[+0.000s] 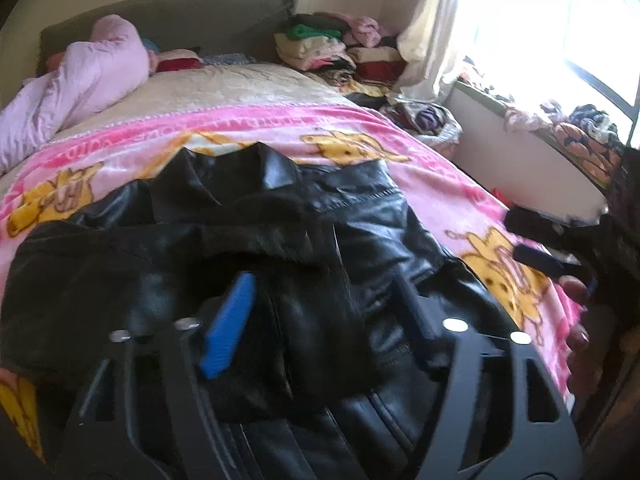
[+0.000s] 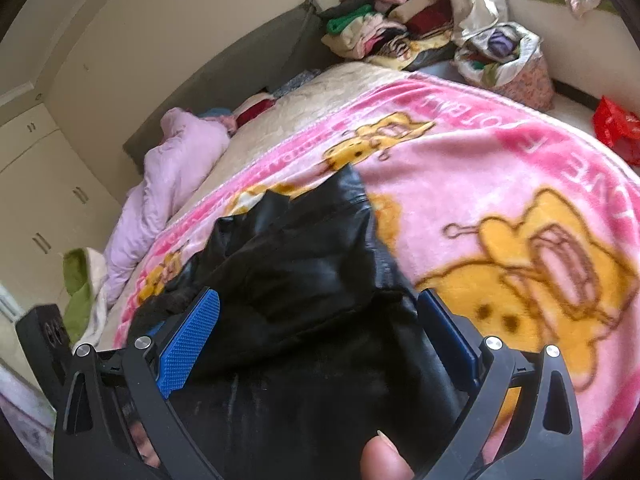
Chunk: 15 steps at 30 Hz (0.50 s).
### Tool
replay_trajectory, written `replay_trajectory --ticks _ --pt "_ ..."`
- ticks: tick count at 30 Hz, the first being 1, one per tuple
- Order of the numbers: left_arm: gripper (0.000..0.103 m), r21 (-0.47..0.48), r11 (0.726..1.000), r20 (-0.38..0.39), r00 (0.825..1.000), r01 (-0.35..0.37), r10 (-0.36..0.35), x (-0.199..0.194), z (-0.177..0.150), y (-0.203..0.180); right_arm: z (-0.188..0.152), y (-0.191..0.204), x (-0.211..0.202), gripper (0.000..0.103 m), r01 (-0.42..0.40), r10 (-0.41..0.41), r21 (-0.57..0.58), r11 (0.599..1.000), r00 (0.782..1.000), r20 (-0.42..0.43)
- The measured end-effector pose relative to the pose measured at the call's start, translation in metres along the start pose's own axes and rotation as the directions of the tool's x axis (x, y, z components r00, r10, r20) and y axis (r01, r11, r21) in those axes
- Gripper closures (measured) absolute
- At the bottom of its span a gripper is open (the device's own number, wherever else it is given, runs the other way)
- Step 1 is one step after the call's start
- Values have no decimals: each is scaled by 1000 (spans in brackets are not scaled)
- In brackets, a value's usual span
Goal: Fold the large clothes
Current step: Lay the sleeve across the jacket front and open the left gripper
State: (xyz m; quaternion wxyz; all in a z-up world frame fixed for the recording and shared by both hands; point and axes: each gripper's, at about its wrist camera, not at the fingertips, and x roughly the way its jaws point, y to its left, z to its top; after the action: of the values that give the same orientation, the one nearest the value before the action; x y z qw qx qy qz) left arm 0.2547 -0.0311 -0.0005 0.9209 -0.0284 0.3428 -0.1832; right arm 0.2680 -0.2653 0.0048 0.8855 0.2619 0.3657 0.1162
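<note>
Black leather jacket [image 1: 248, 232], collar toward headboard [image 1: 168, 16]

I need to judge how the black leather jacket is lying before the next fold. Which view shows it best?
The left wrist view: the black leather jacket spreads across the pink blanket, collar visible. The right wrist view shows only one bunched side.

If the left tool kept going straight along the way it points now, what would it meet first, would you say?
Most likely the black leather jacket on the pink blanket; the left tool stands open right over it, though depth is unclear.
</note>
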Motion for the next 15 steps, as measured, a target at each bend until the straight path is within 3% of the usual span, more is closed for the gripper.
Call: replay_trajectory --ticks 5,8,10,13,15 --pt "13 40 999 7 1000 4 -5 -19 3 3 11 20 34 4 -97 96 -2 995 990 -104" --pt "9 22 997 53 996 -75 74 -34 11 24 7 35 62 5 -159 154 -11 987 966 -207" --pt "9 -23 988 66 986 -152 154 -40 16 47 1 44 77 6 -177 168 -12 984 950 -264" --pt "9 -142 959 53 966 -244 253 -48 19 97 -11 56 99 17 -188 170 -22 982 928 -332" --pt "9 -227 945 51 966 -235 252 -56 17 128 -19 60 112 17 -173 154 -22 985 919 -363"
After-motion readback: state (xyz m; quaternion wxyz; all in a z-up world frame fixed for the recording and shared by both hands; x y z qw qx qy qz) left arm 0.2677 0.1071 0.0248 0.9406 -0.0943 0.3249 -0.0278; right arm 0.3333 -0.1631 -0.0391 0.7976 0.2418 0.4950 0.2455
